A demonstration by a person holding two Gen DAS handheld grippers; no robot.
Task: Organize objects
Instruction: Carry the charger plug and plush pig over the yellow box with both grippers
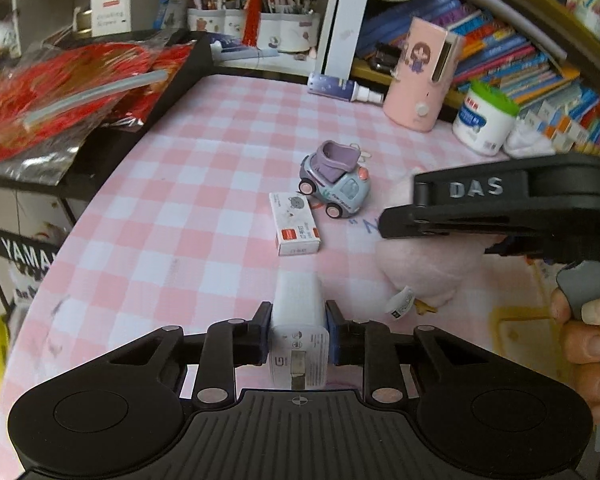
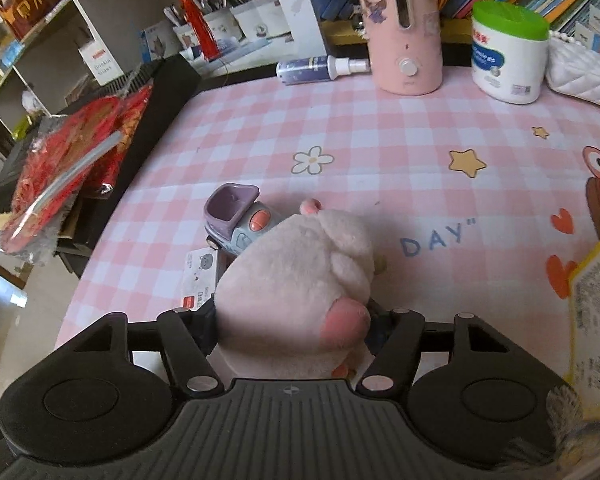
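My left gripper (image 1: 299, 334) is shut on a white charger block (image 1: 299, 320), held just above the pink checked tablecloth (image 1: 172, 216). My right gripper (image 2: 292, 320) is shut on a pink plush toy (image 2: 296, 280), which hides its fingertips; the plush also shows in the left wrist view (image 1: 424, 268) under the right gripper's black body. A blue-grey toy car with a purple bucket (image 1: 334, 180) sits mid-table, also in the right wrist view (image 2: 236, 216). A small white box with a red label (image 1: 294, 224) lies beside the car, partly hidden in the right wrist view (image 2: 198, 280).
At the back stand a pink humidifier (image 2: 404, 28), a green-lidded white tub (image 2: 508, 52), a lying spray bottle (image 2: 320, 68) and a white quilted pouch (image 2: 580, 76). A black keyboard with red packets (image 1: 60, 96) borders the left. A yellow box (image 2: 596, 312) sits at right.
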